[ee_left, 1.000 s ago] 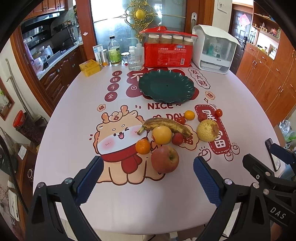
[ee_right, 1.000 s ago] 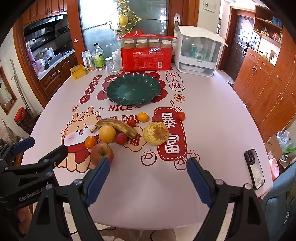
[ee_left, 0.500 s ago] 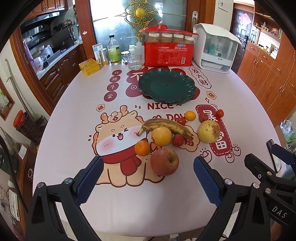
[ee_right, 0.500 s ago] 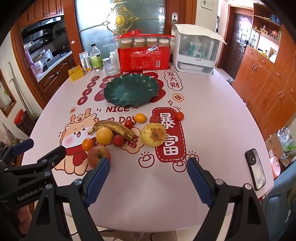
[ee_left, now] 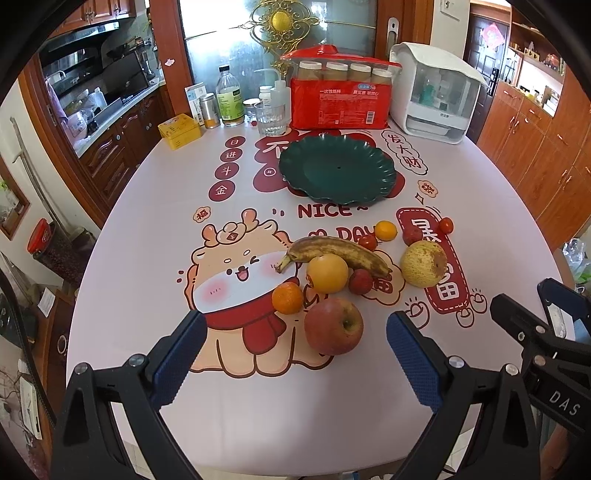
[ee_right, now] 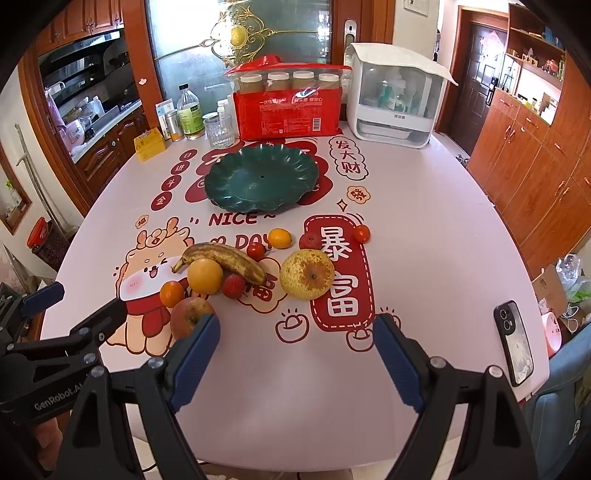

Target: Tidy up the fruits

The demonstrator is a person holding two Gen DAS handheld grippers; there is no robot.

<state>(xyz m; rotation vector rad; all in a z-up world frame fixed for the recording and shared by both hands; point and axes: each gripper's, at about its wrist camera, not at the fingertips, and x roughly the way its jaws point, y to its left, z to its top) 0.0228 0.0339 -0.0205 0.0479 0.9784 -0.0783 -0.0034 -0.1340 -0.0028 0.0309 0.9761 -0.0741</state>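
A rounded counter (ee_left: 155, 236) under a pale cloth printed with a cartoon dragon and red Chinese characters fills the middle of the room. Behind it stands a frosted glass door (ee_right: 192, 40) framed in reddish wood, with a gilt ornament (ee_left: 280, 18) hung on it. To the left a kitchen opens, with dark wood cabinets (ee_left: 122, 147) and a light worktop. Along the right wall run wooden cupboards (ee_right: 535, 173) with open shelves above and a dark door (ee_right: 476, 81). Daylight comes through the glass
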